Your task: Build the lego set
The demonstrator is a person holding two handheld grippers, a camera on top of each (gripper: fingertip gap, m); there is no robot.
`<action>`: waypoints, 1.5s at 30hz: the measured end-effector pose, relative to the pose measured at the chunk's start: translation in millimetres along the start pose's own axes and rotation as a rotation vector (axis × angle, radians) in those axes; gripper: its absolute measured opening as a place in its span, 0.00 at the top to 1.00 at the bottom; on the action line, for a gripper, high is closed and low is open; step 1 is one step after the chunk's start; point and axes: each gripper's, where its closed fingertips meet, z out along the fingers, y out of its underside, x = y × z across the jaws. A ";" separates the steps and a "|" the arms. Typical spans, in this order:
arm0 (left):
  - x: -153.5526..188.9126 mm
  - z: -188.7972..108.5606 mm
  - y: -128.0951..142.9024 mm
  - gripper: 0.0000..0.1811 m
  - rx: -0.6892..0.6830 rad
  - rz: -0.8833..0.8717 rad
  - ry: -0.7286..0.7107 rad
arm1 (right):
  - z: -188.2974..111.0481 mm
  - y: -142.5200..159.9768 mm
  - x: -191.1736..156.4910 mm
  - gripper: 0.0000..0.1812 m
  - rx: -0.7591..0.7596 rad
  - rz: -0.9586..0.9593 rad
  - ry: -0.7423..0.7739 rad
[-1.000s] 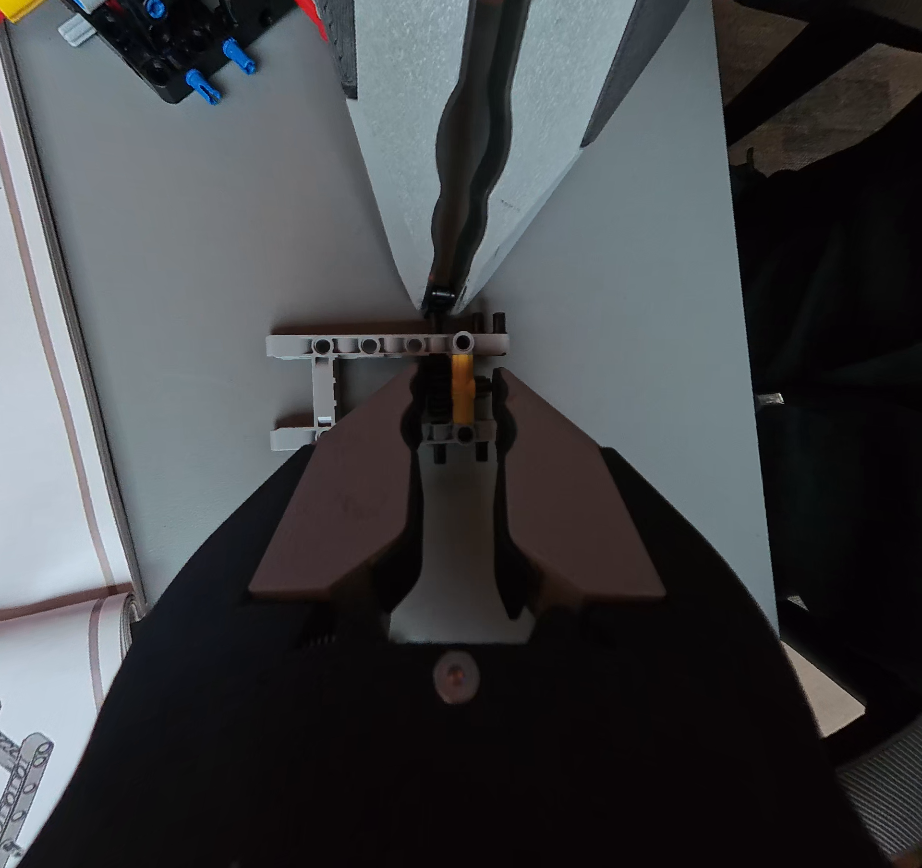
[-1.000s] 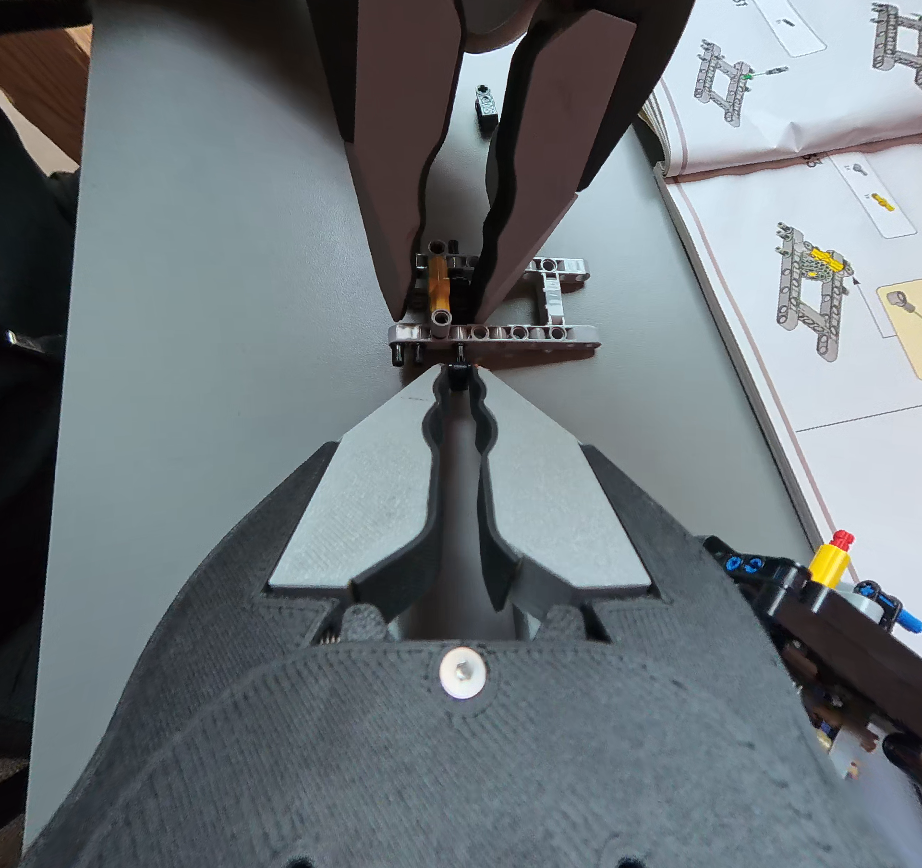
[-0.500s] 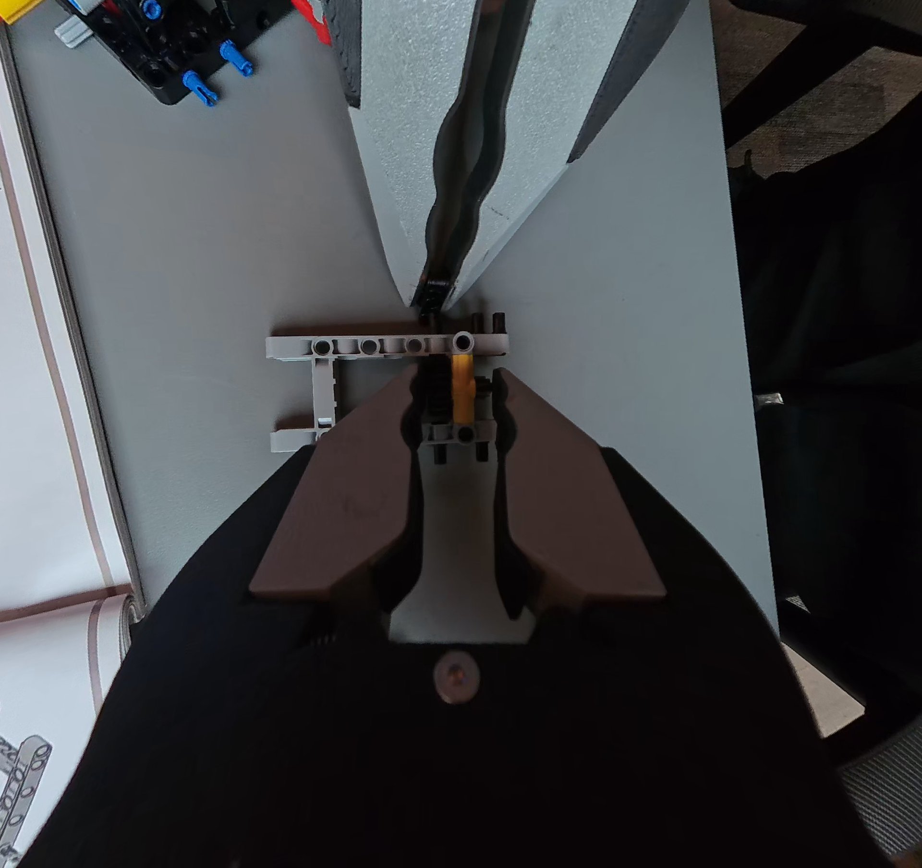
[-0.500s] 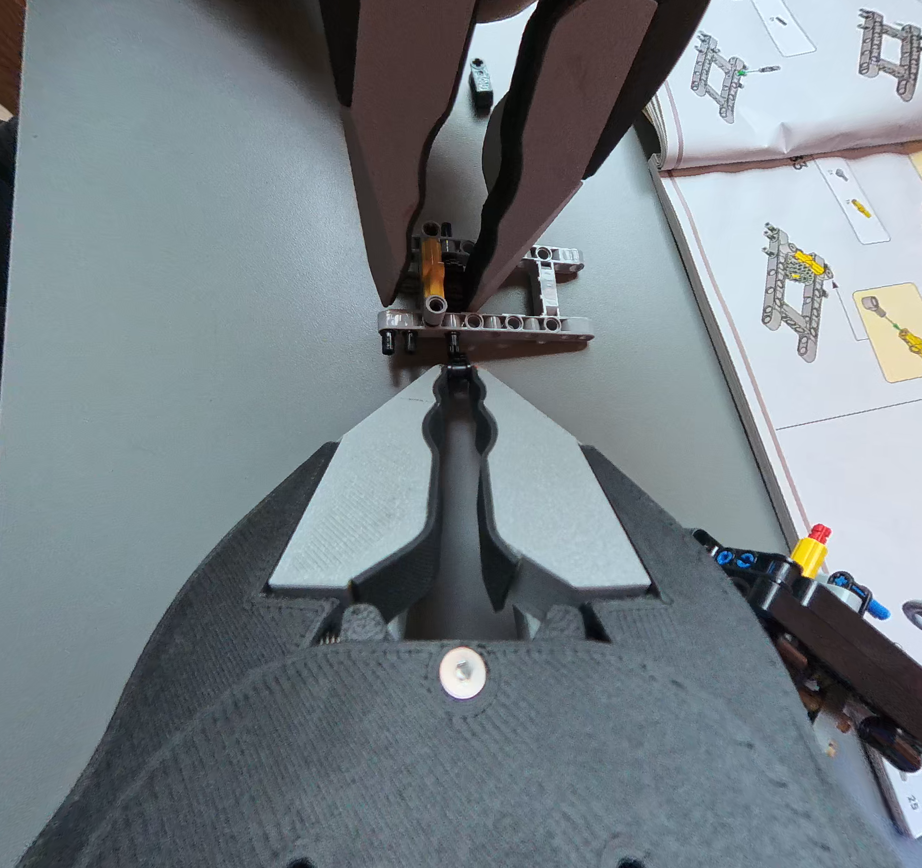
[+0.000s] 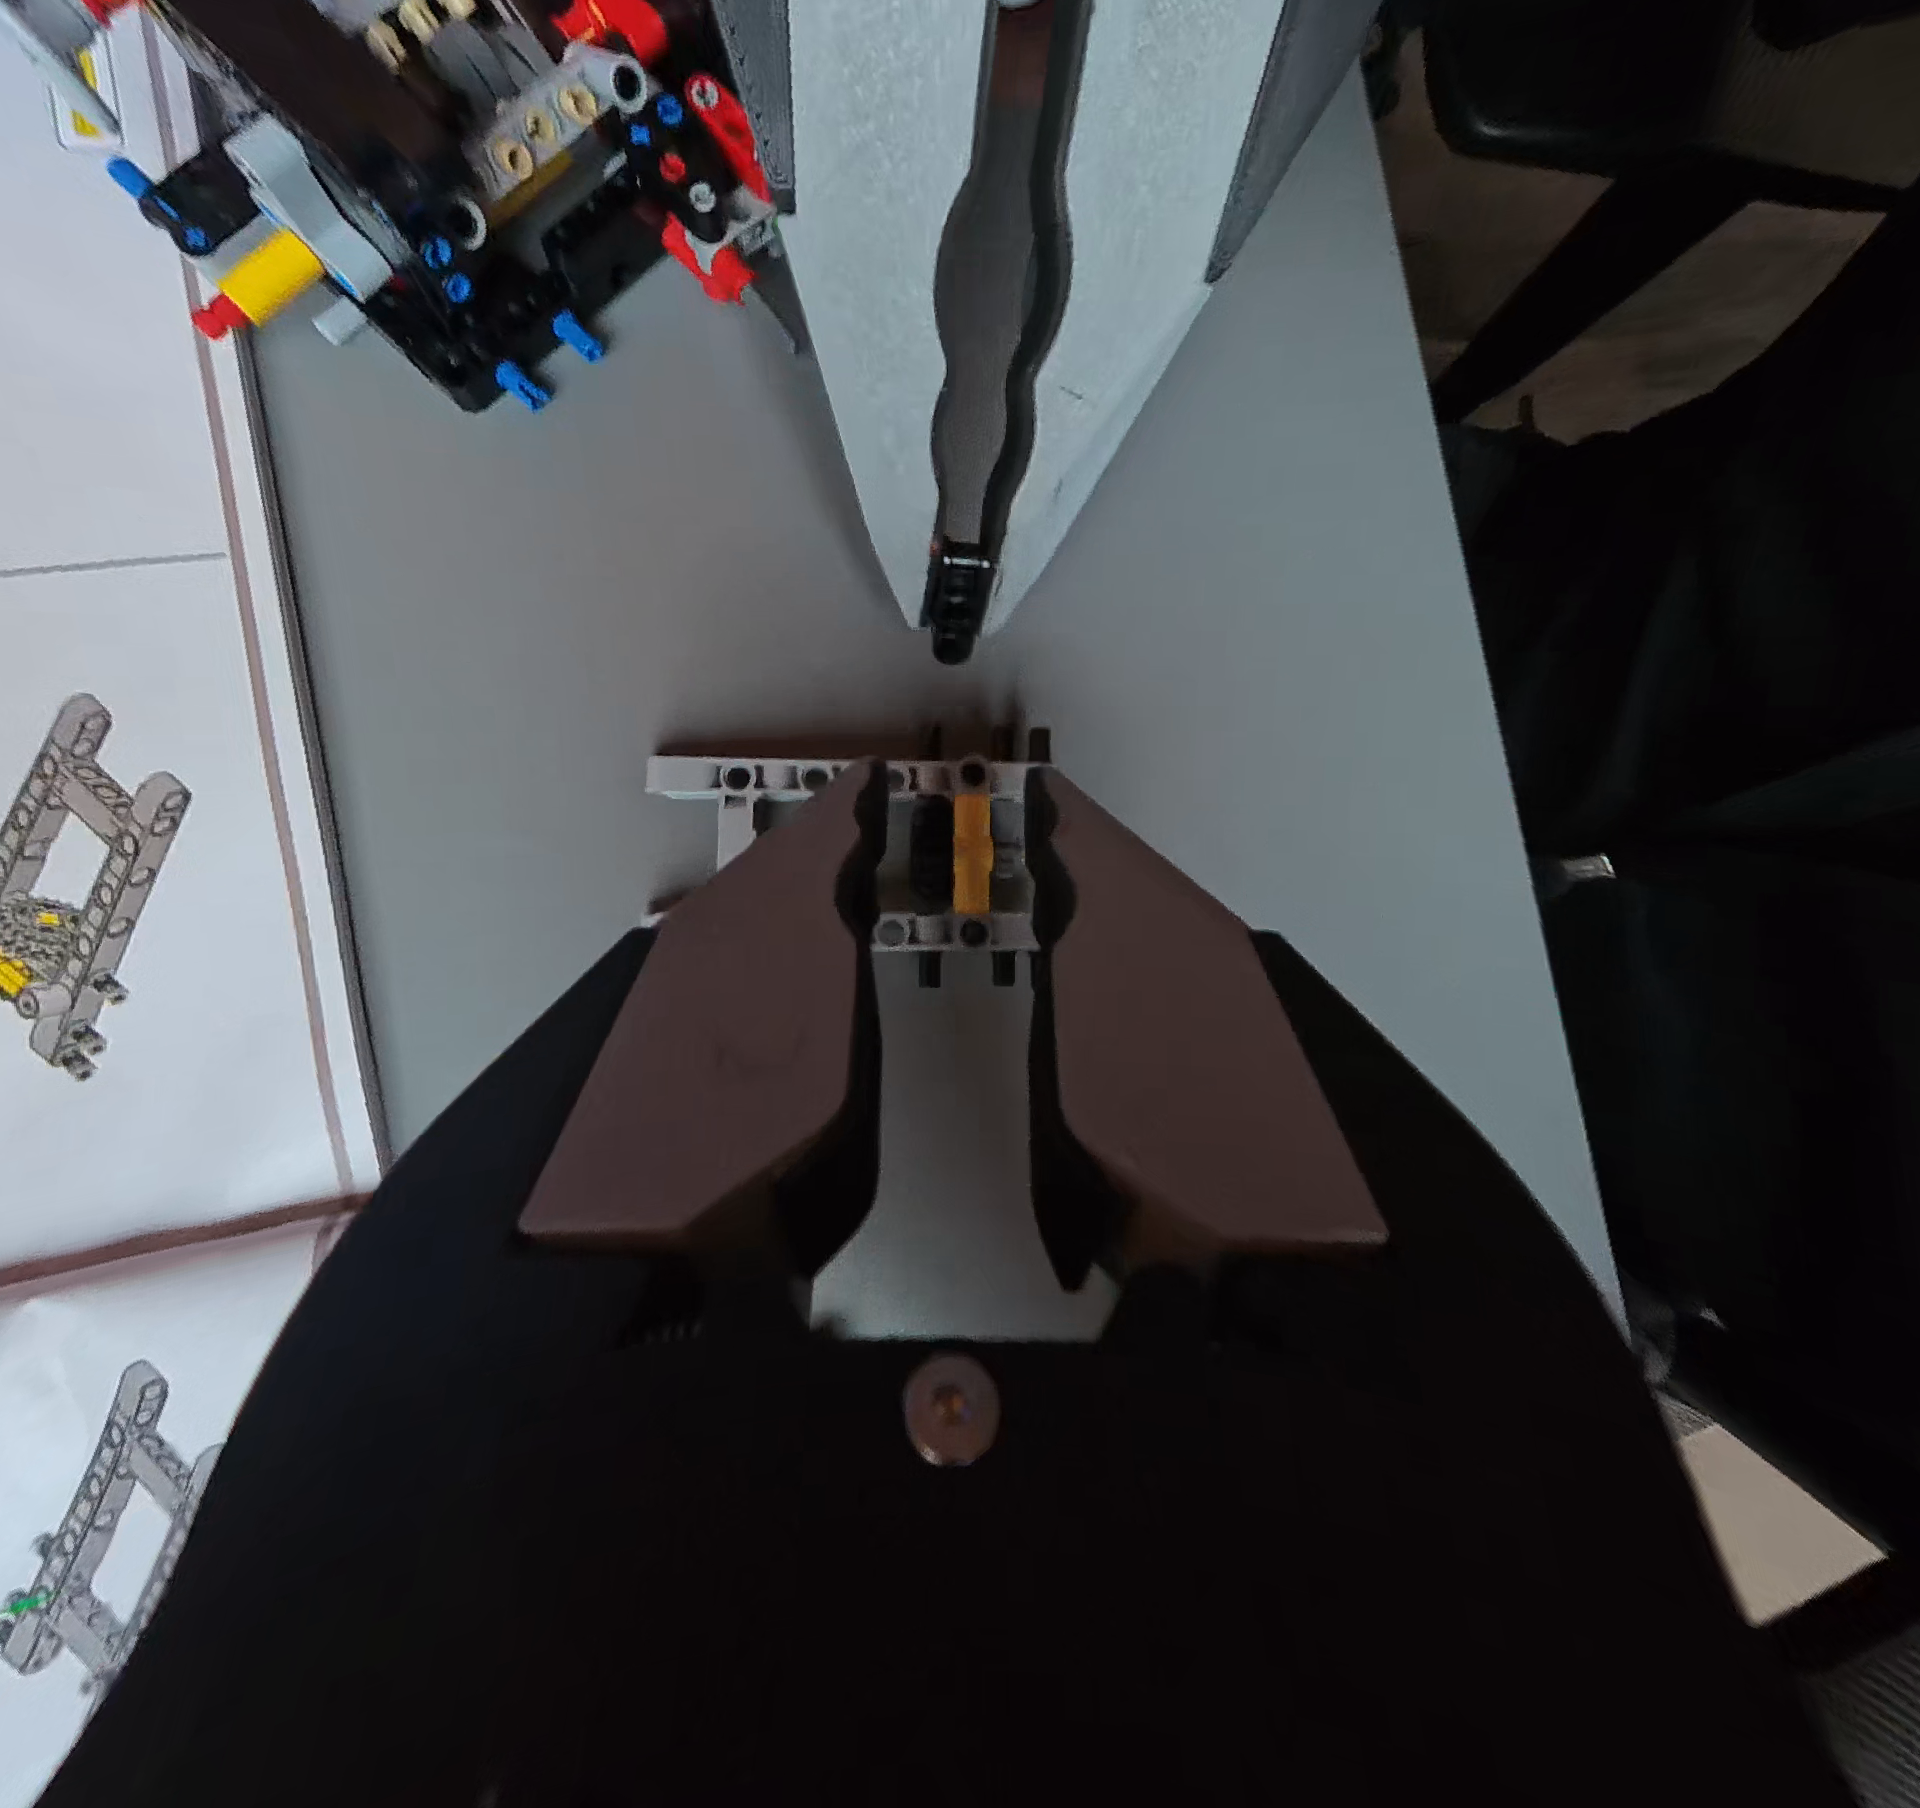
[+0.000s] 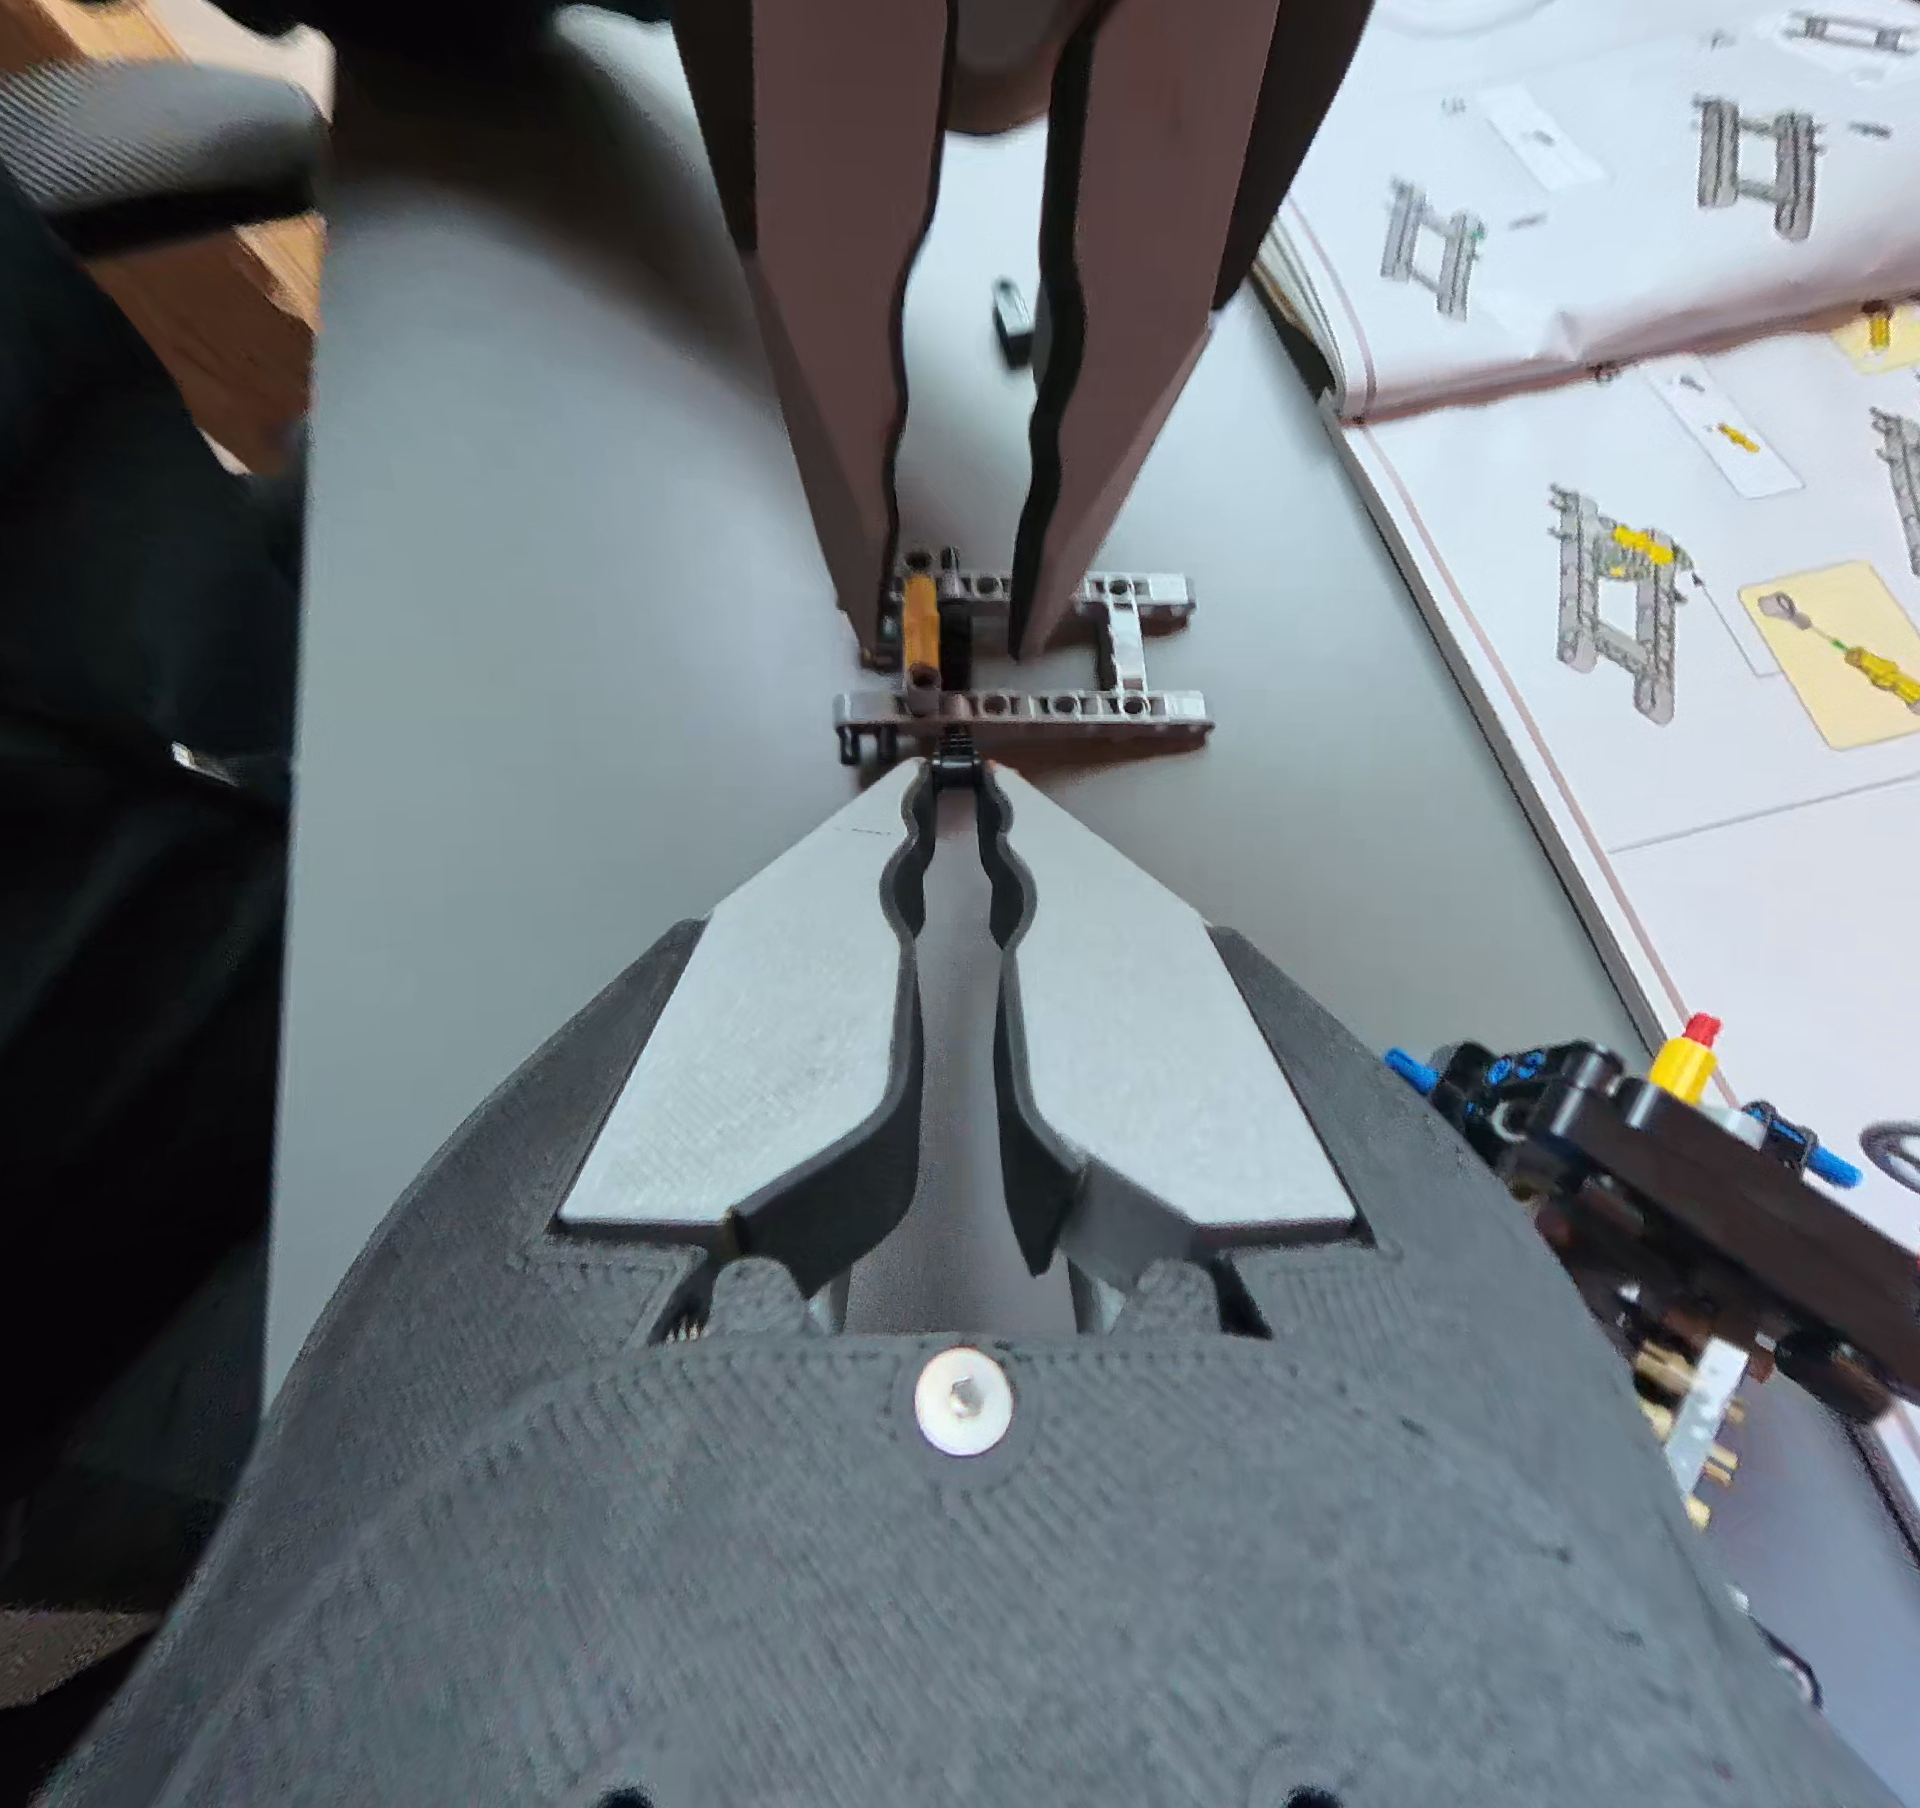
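Both jaws flank grey frame (black pin opposite).

No writing is legible; the instruction booklet (open, blurred) shows only diagrams.

I see soft, even daylight on the grey table, no glare. Both wide-angle views bend straight lines near their edges. Motion blur smears the built model far left and the instruction booklet on my right. Short shadows lie under the grey frame.
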 end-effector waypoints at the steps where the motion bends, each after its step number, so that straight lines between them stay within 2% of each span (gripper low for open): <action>1: 0.2 2.5 -1.8 0.87 0.003 0.012 -0.015 | -1.9 -5.1 -2.0 0.98 0.020 0.005 -0.011; 5: -1.1 6.9 -8.5 0.89 0.028 0.059 -0.080 | -6.9 -13.9 -4.1 0.98 0.058 0.022 -0.022; 13: 6.6 3.2 -21.7 0.98 0.107 0.062 -0.057 | -5.5 -20.3 -5.0 0.98 0.085 0.053 -0.041; 20: 2.4 3.6 -28.0 0.98 0.188 0.032 -0.053 | -9.9 -23.3 0.1 0.98 0.150 0.074 -0.028; 29: 0.2 0.4 -35.7 0.98 0.289 -0.063 0.021 | -15.5 -28.4 5.4 0.98 0.214 0.081 0.014; 36: 0.6 -6.0 -43.6 0.98 0.370 -0.091 0.048 | -21.9 -35.4 6.6 0.98 0.296 0.129 -0.013; 39: 0.5 -2.1 -38.5 0.99 0.330 -0.100 0.061 | -18.4 -29.9 6.3 0.98 0.253 0.122 -0.010; 40: -0.8 0.5 -31.0 0.97 0.269 -0.105 0.060 | -16.4 -26.7 7.4 0.98 0.231 0.123 -0.001; 41: -4.5 0.7 -24.0 0.91 0.216 -0.105 0.041 | -13.9 -22.6 7.4 0.98 0.207 0.123 0.002; 45: -8.1 -9.0 2.0 0.87 0.053 -0.049 -0.010 | -0.1 -0.6 6.1 0.98 0.068 0.091 0.005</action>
